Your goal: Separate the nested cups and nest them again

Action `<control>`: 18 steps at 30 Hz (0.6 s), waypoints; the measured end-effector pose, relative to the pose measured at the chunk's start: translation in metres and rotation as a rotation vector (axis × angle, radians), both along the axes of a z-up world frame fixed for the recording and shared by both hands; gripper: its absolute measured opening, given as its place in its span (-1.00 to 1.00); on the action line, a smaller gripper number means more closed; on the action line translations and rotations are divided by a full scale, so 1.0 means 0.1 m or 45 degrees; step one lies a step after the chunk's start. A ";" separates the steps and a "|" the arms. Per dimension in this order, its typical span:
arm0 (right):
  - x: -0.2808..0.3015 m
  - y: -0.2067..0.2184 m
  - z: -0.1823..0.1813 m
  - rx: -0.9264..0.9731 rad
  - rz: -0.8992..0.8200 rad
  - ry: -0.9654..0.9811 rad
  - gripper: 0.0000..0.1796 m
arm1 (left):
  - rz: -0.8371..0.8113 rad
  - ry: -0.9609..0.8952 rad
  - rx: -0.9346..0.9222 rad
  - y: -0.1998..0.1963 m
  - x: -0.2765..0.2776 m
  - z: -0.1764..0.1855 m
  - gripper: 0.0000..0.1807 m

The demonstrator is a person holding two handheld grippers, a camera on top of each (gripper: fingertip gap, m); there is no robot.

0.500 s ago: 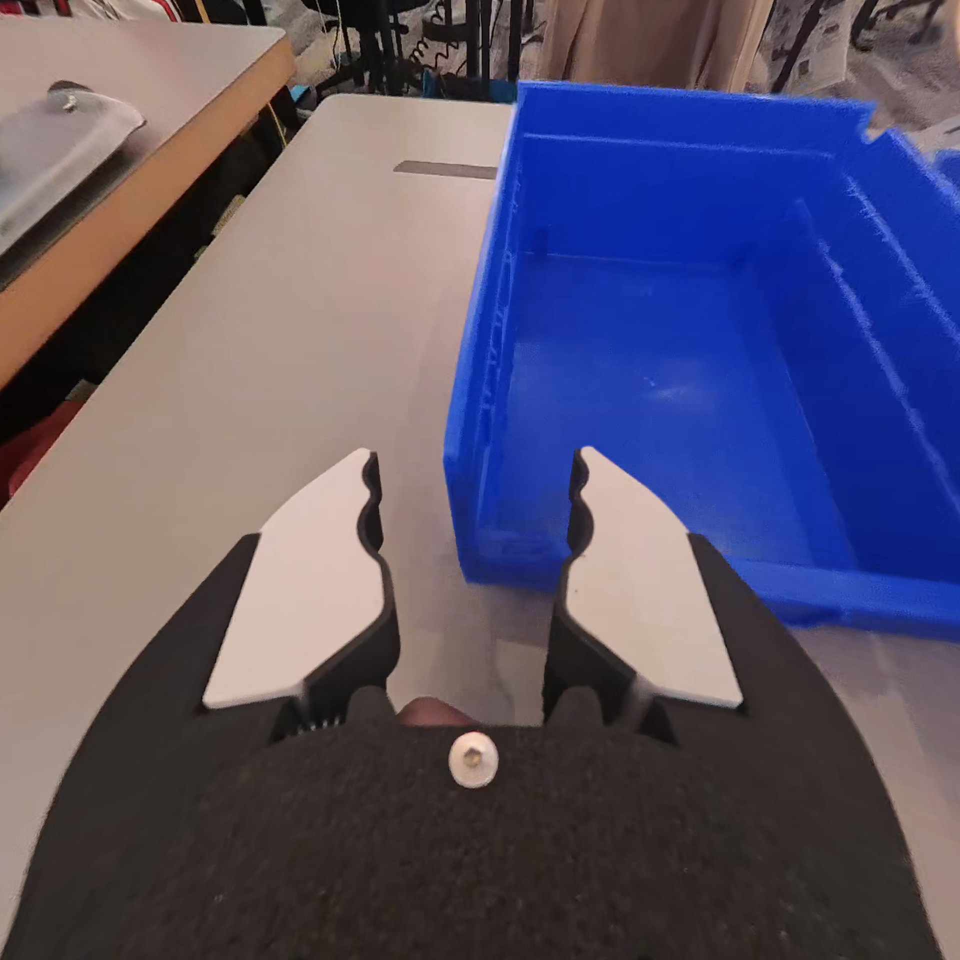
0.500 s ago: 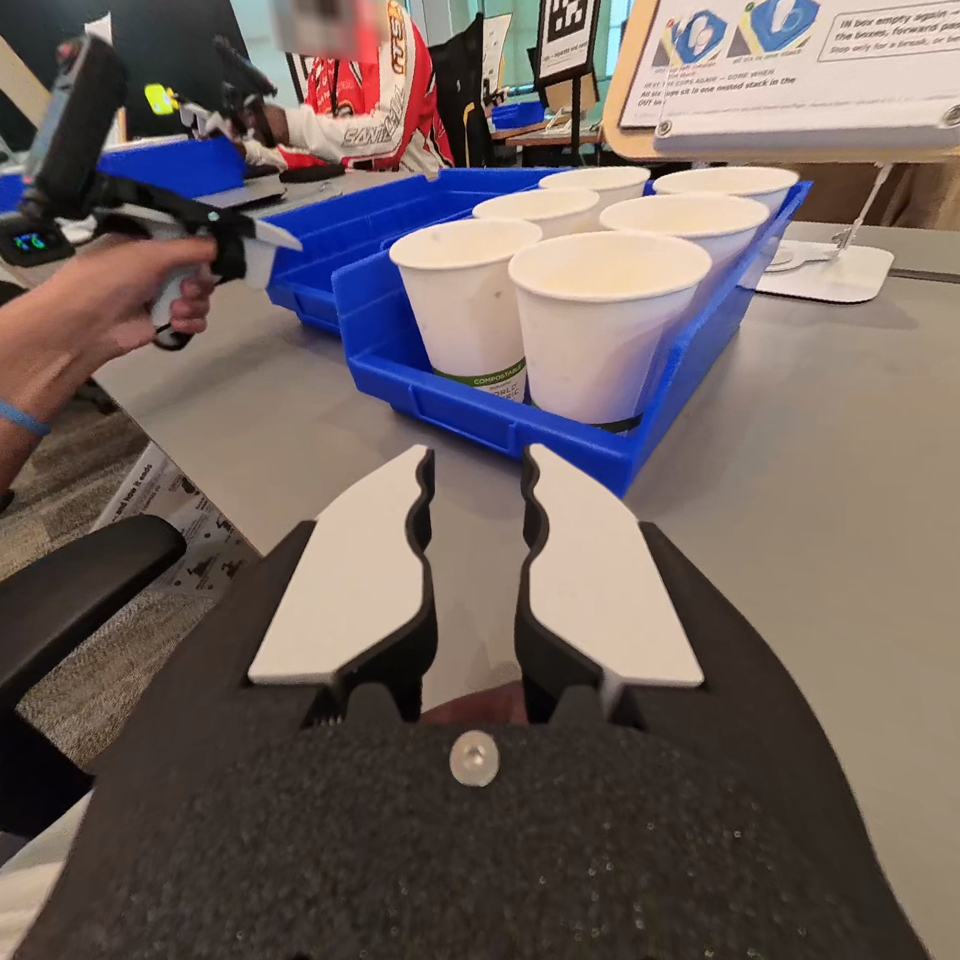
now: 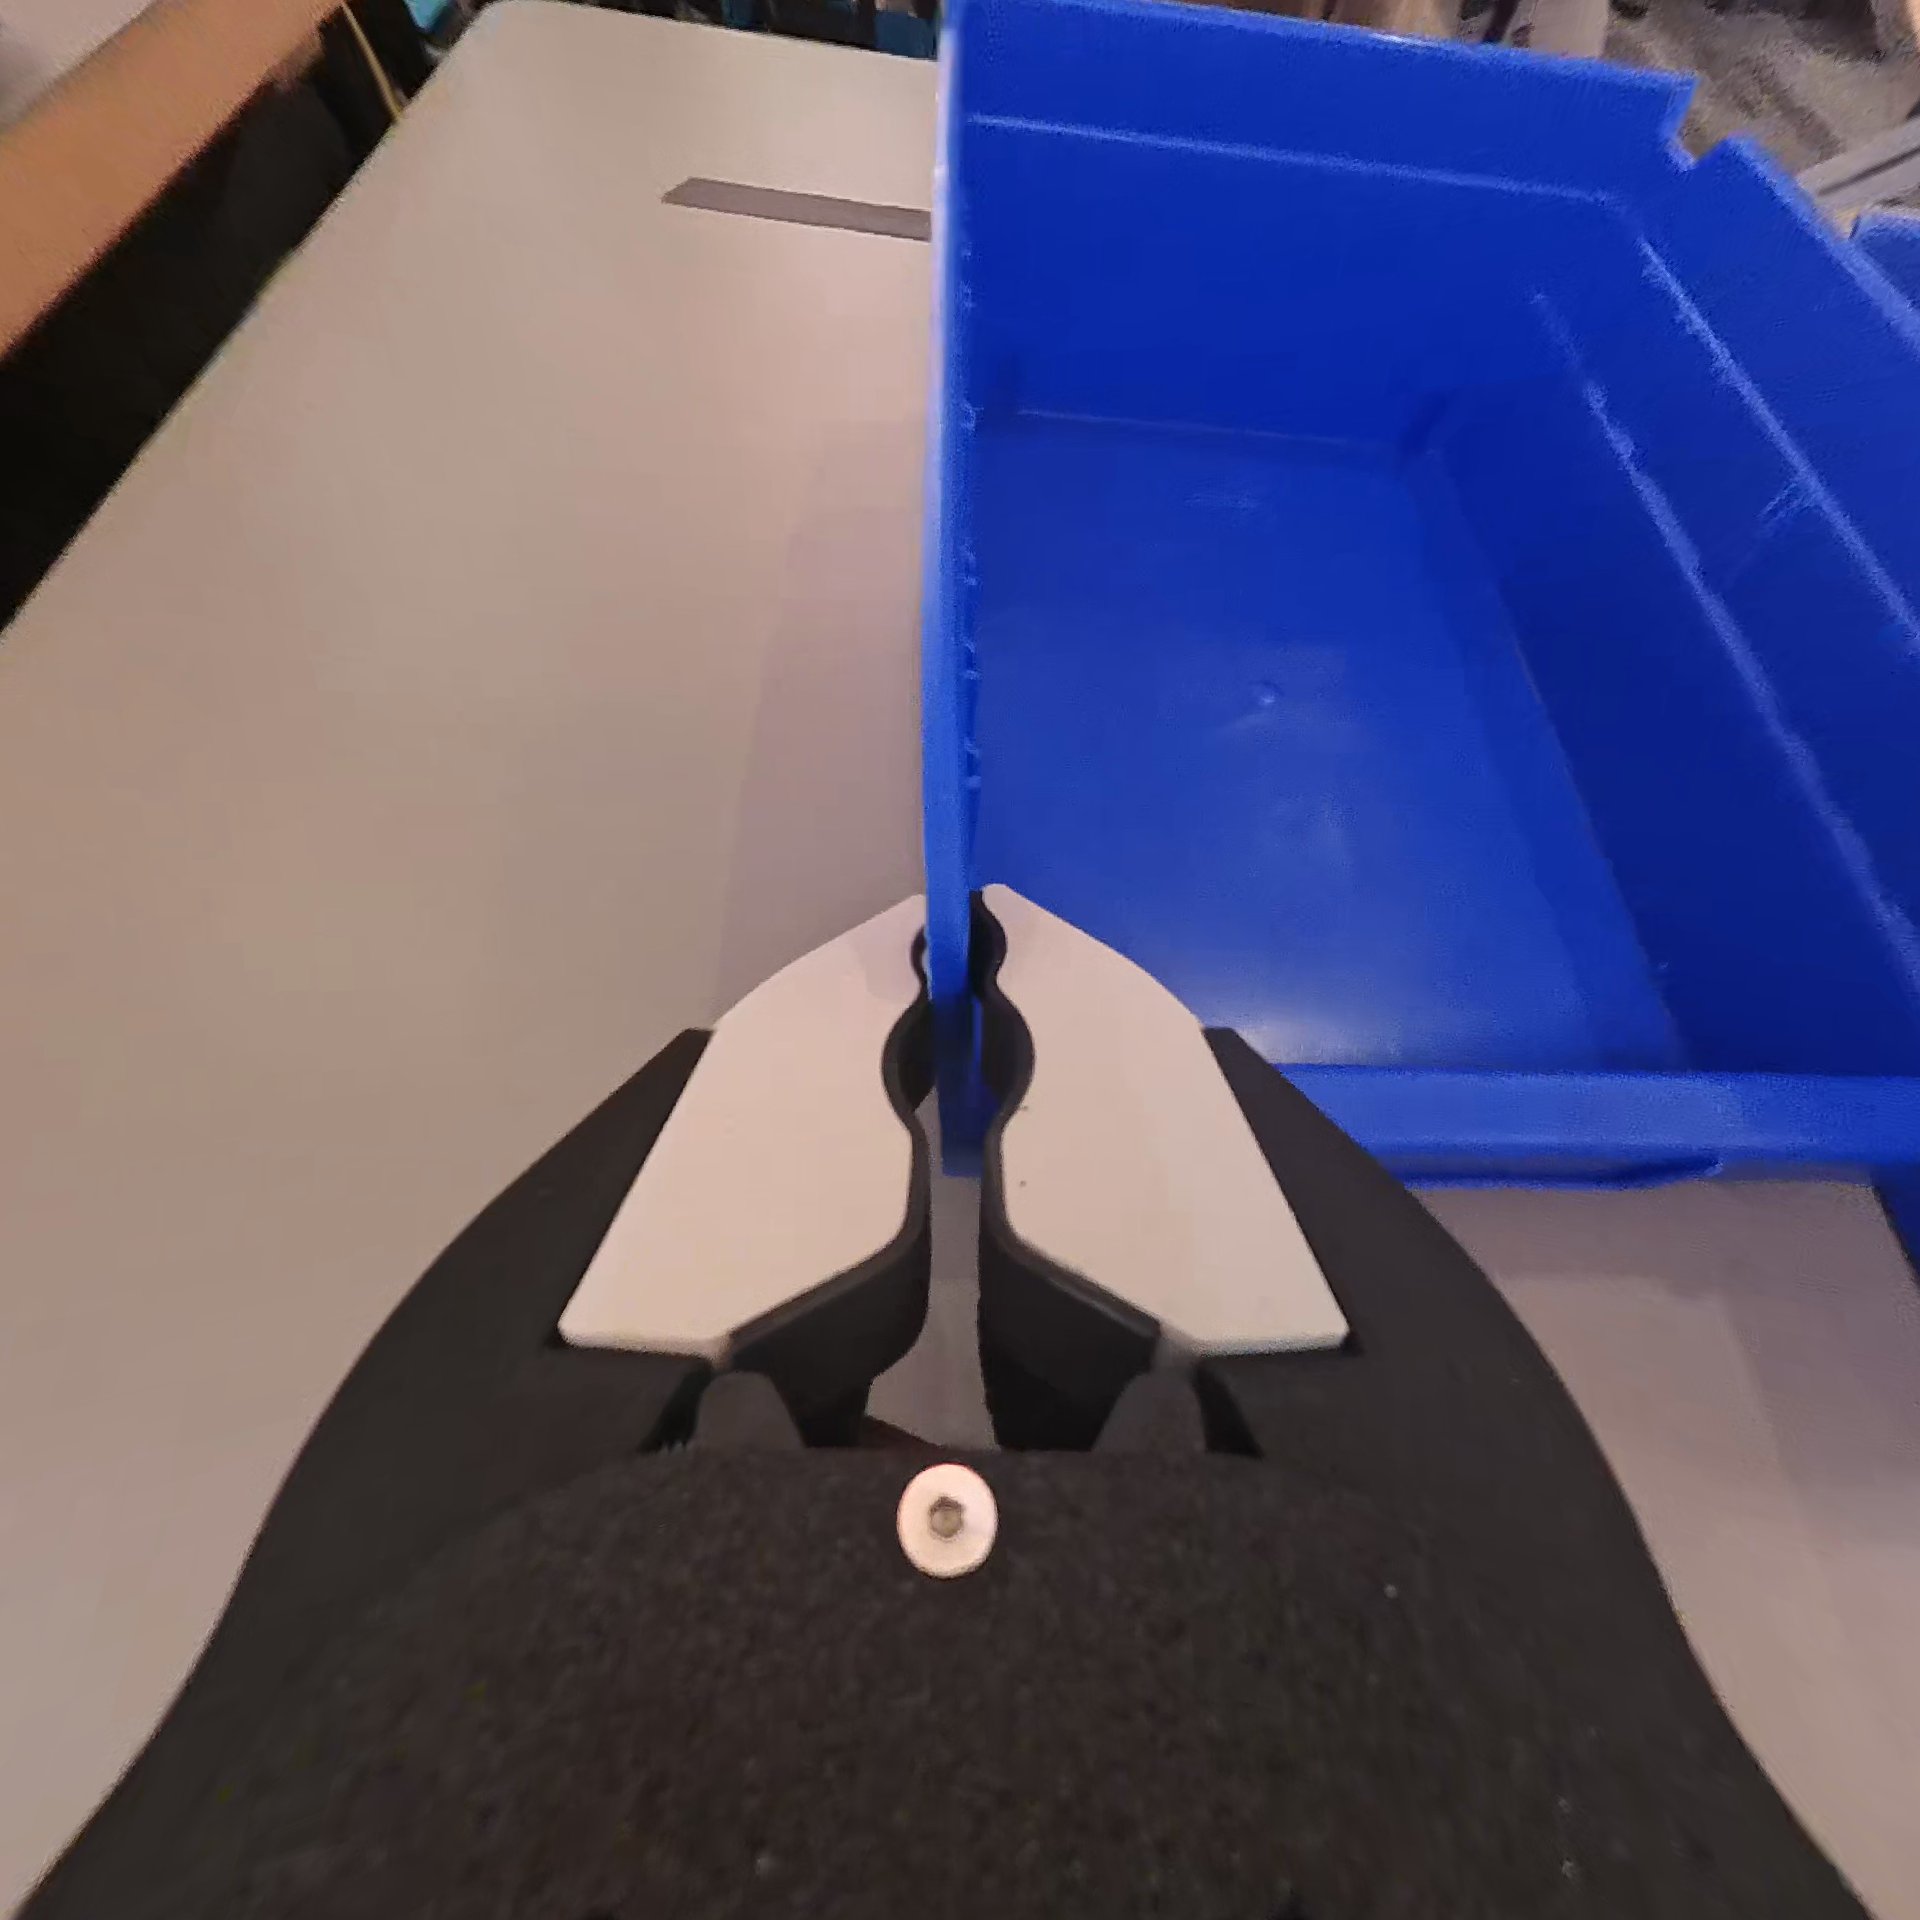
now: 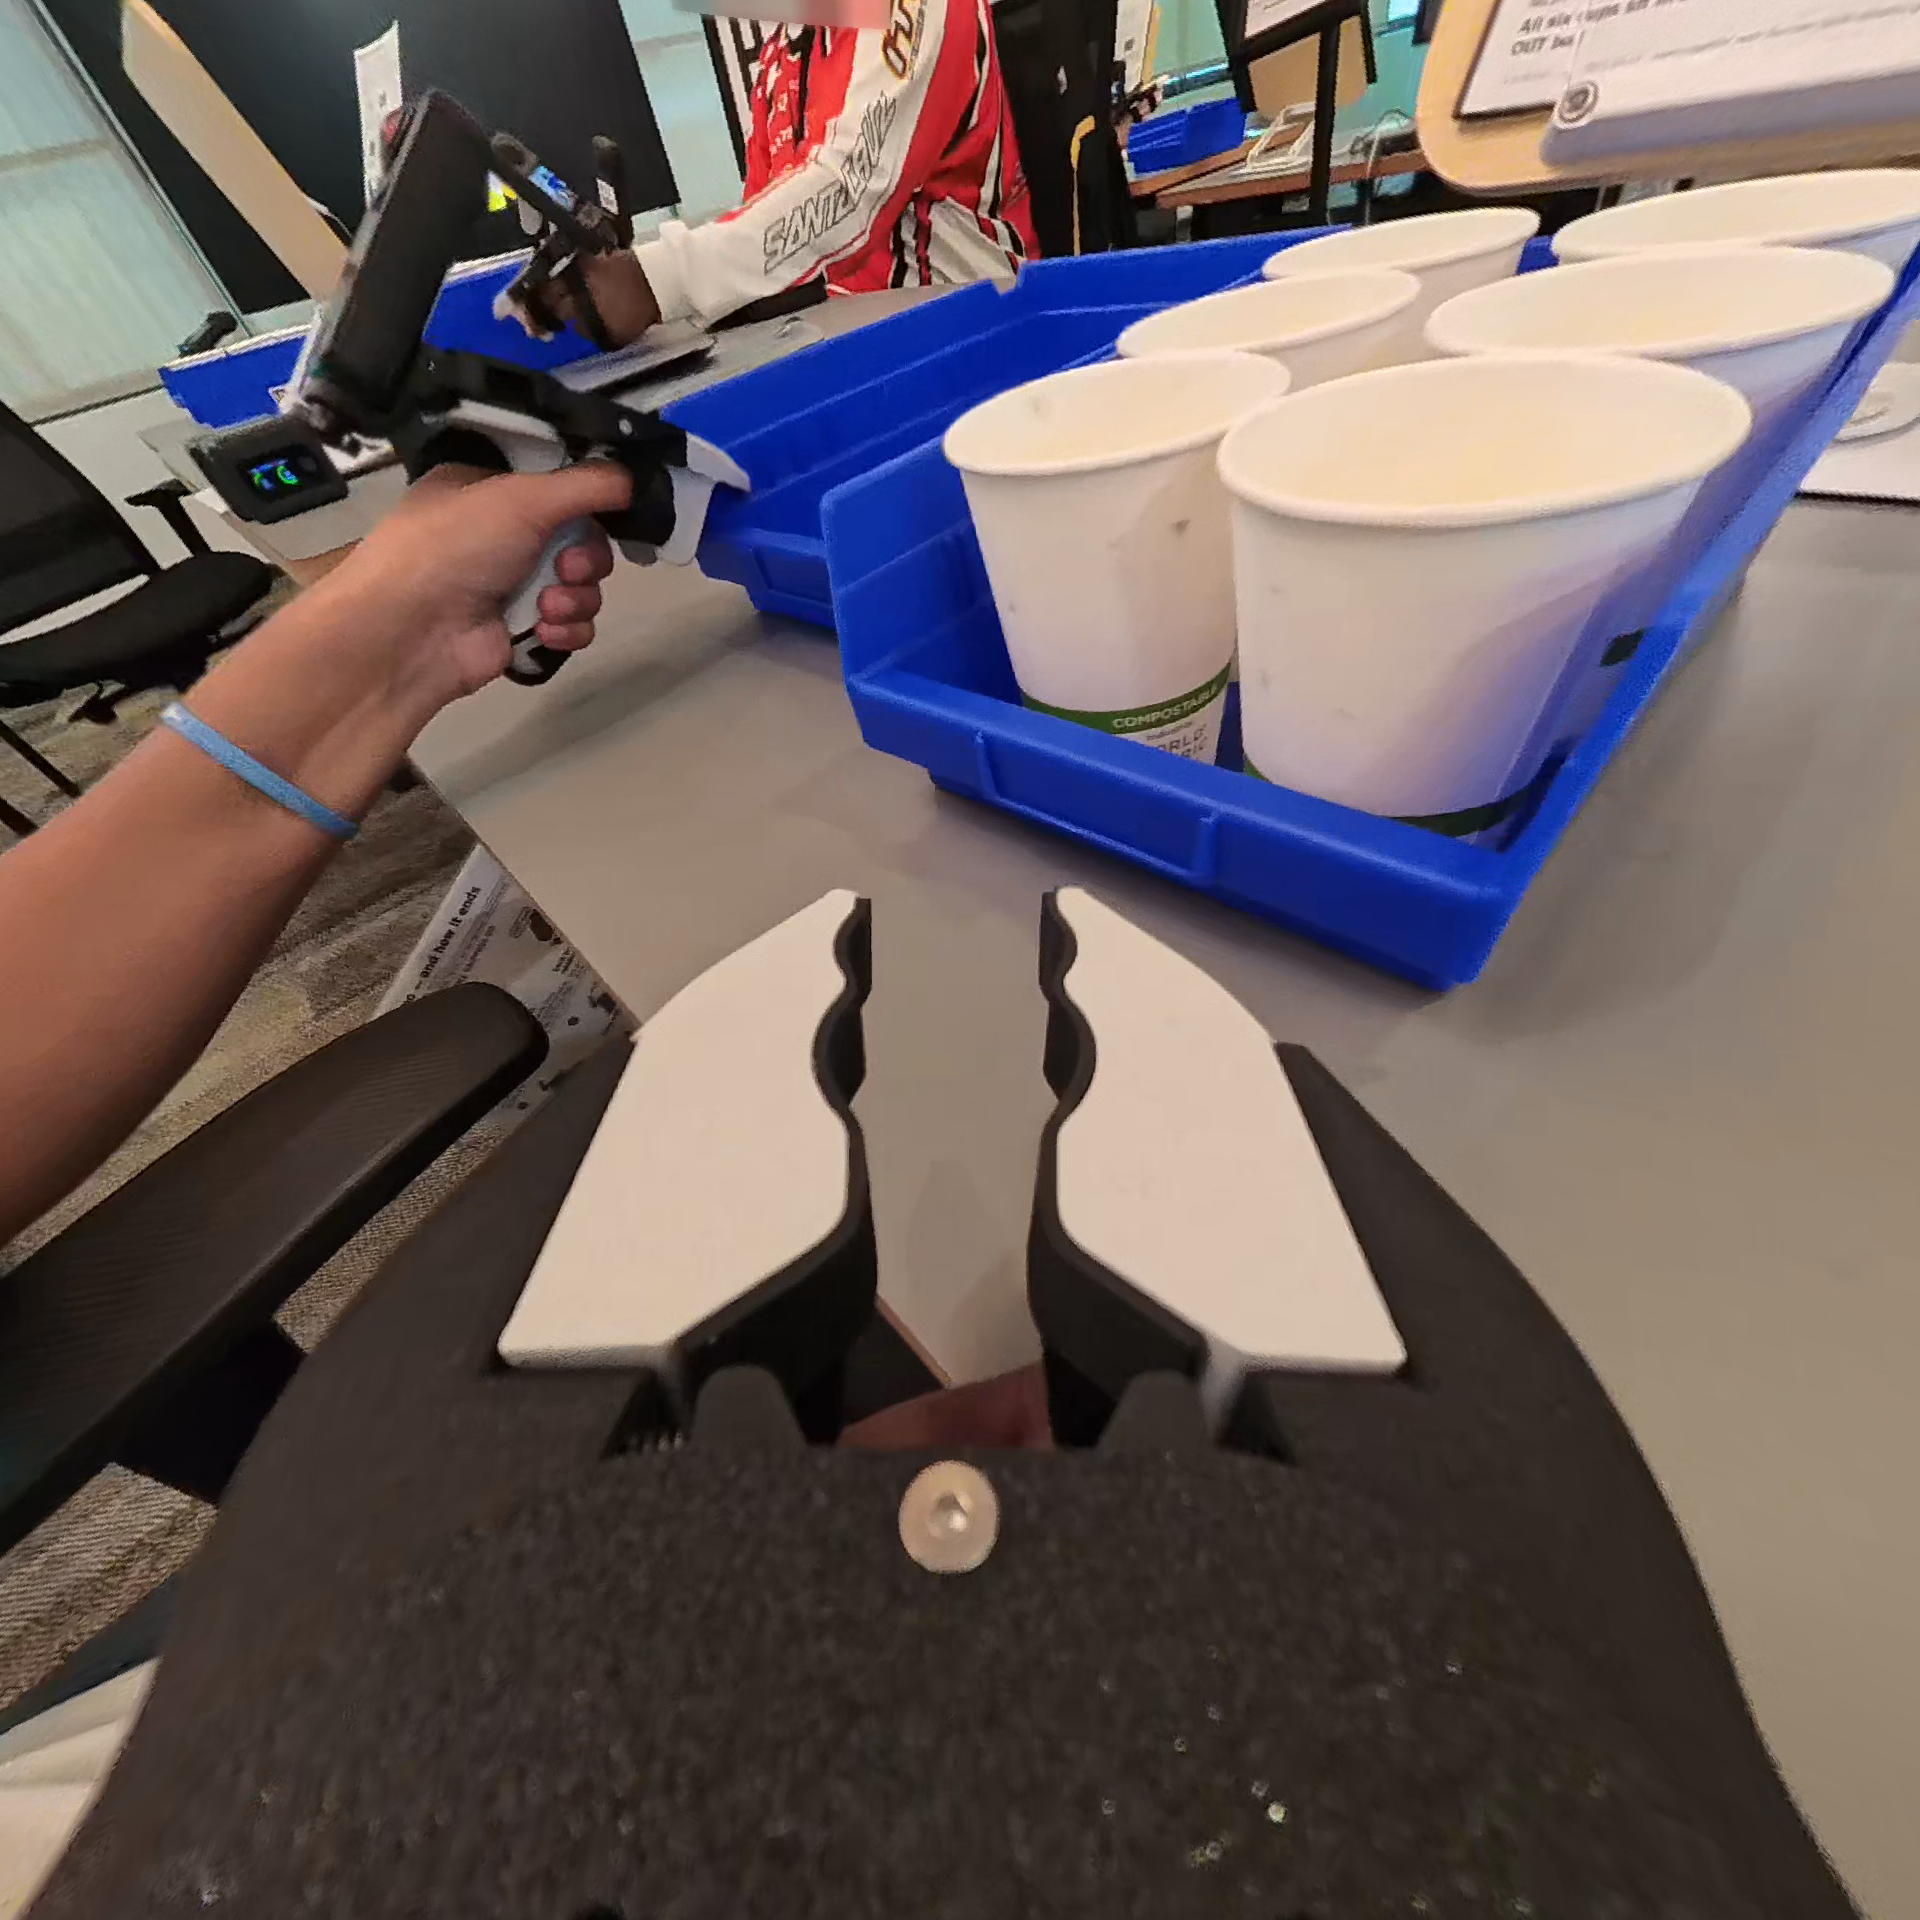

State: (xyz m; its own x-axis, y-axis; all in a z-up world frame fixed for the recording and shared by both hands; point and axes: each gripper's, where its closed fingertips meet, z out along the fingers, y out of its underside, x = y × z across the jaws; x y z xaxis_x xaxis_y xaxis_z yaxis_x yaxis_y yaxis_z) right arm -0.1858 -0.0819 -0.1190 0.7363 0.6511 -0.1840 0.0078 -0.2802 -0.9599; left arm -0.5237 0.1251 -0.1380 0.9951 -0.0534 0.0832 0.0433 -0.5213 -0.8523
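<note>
Half a second ago our left gripper point(image 3: 951, 935) hung open short of the empty bin point(image 3: 1351, 675); now it pinches that bin's near-left wall, likely to steady or drag it. Our right gripper point(image 4: 954, 935) stays half open, holding nothing, over bare table point(image 4: 1558, 1195). The six cups point(image 4: 1455, 582) stand separate in the second bin point(image 4: 1195, 831) at one o'clock, with clear room between.

left tongs point(image 3: 951, 914): pinched together (thin gap) | right tongs point(image 4: 954, 909): parted, holding nothing
</note>
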 end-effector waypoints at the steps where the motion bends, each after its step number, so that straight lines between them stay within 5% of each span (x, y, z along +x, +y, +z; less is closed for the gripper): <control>1: 0.00 -0.01 0.02 0.013 0.000 -0.011 -0.66 | 0.015 0.029 0.009 -0.07 0.00 0.00 -0.97; 7: -0.07 0.09 -0.02 -0.067 -0.094 0.036 -0.64 | 0.182 0.068 0.062 -0.80 -0.03 0.01 -0.98; 15: -1.21 -0.02 -0.05 0.030 0.050 -0.031 -0.32 | 0.352 0.033 0.157 -1.85 0.05 0.02 -0.98; 18: -1.38 0.06 0.08 0.152 -0.053 -0.010 -0.34 | 0.390 0.007 0.186 -2.13 0.13 0.03 -0.97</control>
